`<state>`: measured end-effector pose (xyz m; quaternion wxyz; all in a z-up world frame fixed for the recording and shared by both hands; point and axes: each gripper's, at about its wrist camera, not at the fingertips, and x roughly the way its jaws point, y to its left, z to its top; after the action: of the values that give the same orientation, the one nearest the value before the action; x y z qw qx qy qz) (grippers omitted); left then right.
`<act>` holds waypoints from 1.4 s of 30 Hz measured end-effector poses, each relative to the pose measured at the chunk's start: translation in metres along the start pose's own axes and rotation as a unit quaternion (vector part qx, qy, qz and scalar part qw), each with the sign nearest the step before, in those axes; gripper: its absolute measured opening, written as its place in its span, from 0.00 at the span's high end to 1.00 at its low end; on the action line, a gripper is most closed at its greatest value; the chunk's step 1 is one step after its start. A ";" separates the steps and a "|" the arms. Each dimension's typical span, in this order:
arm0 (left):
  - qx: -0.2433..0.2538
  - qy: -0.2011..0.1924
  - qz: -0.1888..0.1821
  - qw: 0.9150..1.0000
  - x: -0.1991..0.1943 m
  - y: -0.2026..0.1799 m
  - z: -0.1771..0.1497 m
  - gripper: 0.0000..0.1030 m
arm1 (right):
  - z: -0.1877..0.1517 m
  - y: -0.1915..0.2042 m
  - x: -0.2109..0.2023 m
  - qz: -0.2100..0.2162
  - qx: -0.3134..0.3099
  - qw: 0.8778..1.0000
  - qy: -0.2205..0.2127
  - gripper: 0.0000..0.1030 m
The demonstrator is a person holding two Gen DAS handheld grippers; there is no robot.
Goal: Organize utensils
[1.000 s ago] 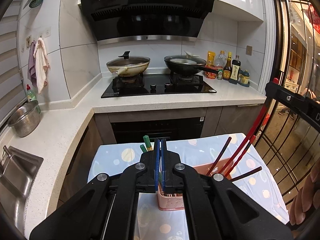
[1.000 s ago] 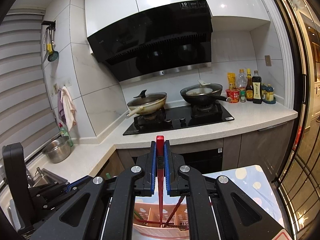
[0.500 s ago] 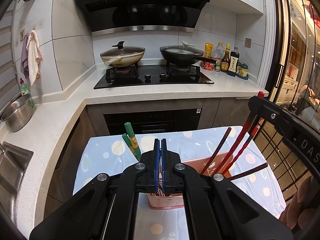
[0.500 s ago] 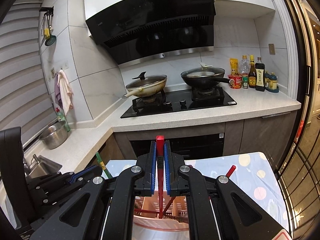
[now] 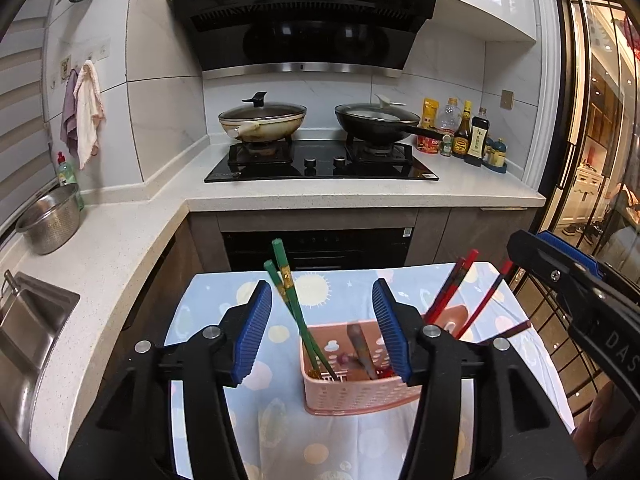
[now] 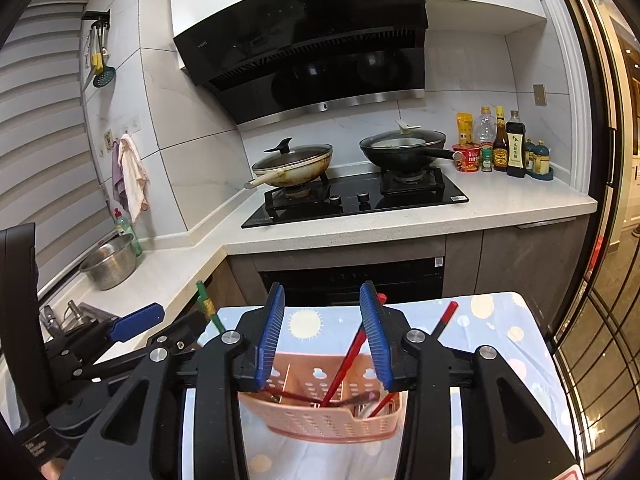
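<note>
A pink perforated basket [image 5: 352,396] stands on a small table with a blue dotted cloth [image 5: 348,292]. Two green chopsticks [image 5: 288,292] lean in its left end, red chopsticks [image 5: 452,288] in its right end, and a brown-handled utensil [image 5: 360,344] lies inside. My left gripper [image 5: 322,328] is open and empty just above the basket. In the right wrist view the basket [image 6: 320,412] holds red chopsticks [image 6: 348,364], and my right gripper [image 6: 322,336] is open and empty above it.
A white counter [image 5: 360,196] wraps around behind the table, with a black hob, two lidded pans [image 5: 262,120], sauce bottles [image 5: 472,140], a steel colander [image 5: 50,220] and a sink [image 5: 24,320]. A glass door [image 5: 592,160] is on the right.
Both grippers have opened. The right one has let go of the red chopstick, which now leans in the basket. The green chopsticks stand free in the basket.
</note>
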<state>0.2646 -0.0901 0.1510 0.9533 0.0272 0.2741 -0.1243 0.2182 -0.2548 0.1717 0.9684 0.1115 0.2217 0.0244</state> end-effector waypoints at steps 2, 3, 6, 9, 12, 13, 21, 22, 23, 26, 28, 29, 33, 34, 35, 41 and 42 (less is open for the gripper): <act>0.003 -0.003 0.002 1.000 -0.008 -0.001 -0.003 0.44 | -0.003 0.002 -0.010 -0.005 -0.007 1.000 -0.002 0.59; 0.004 -0.006 0.003 1.000 -0.012 -0.001 -0.004 0.41 | -0.006 0.003 -0.015 -0.007 -0.010 1.000 -0.003 0.57; 0.008 -0.010 0.006 1.000 -0.028 -0.003 -0.011 0.37 | -0.012 0.002 -0.033 -0.011 -0.013 1.000 -0.006 0.50; 0.008 -0.013 0.008 1.000 -0.045 -0.004 -0.018 0.30 | -0.021 0.000 -0.049 -0.017 -0.011 1.000 0.002 0.49; 0.007 -0.015 0.011 1.000 -0.061 -0.005 -0.027 0.24 | -0.032 -0.001 -0.063 -0.024 -0.011 1.000 0.013 0.47; 0.006 -0.015 0.012 1.000 -0.066 -0.005 -0.030 0.23 | -0.037 0.000 -0.068 -0.025 -0.013 0.999 0.018 0.45; 0.010 -0.008 0.021 1.000 -0.101 -0.014 -0.059 0.12 | -0.073 0.007 -0.103 -0.051 -0.032 0.997 0.043 0.42; 0.009 -0.006 0.021 1.000 -0.104 -0.015 -0.063 0.12 | -0.077 0.008 -0.107 -0.058 -0.039 0.997 0.043 0.42; 0.009 -0.005 0.021 1.000 -0.107 -0.016 -0.067 0.11 | -0.081 0.010 -0.112 -0.065 -0.043 0.996 0.043 0.41; 0.011 0.002 0.025 1.000 -0.115 -0.018 -0.078 0.10 | -0.090 0.013 -0.125 -0.067 -0.043 0.996 0.046 0.38; 0.009 0.008 0.022 1.000 -0.119 -0.020 -0.086 0.09 | -0.097 0.015 -0.133 -0.069 -0.045 0.995 0.048 0.37; 0.009 0.010 0.023 1.000 -0.121 -0.020 -0.089 0.08 | -0.100 0.017 -0.137 -0.071 -0.048 0.995 0.048 0.36; 0.004 0.020 0.026 0.999 -0.130 -0.020 -0.105 0.07 | -0.112 0.021 -0.151 -0.074 -0.049 0.995 0.051 0.33; 0.003 0.023 0.026 0.999 -0.132 -0.020 -0.109 0.07 | -0.114 0.021 -0.154 -0.073 -0.048 0.995 0.052 0.31; 0.001 0.026 0.027 0.999 -0.133 -0.019 -0.112 0.07 | -0.116 0.022 -0.156 -0.075 -0.048 0.995 0.052 0.29; -0.002 0.038 0.037 0.999 -0.141 -0.014 -0.130 0.07 | -0.133 0.026 -0.166 -0.099 -0.054 0.992 0.060 0.25; -0.003 0.041 0.039 0.998 -0.141 -0.013 -0.133 0.07 | -0.136 0.025 -0.167 -0.099 -0.052 0.992 0.062 0.24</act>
<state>0.0773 -0.0556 0.1130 0.9455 0.0400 0.3119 -0.0848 0.0087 -0.2187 0.1289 0.9549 0.0370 0.2898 -0.0537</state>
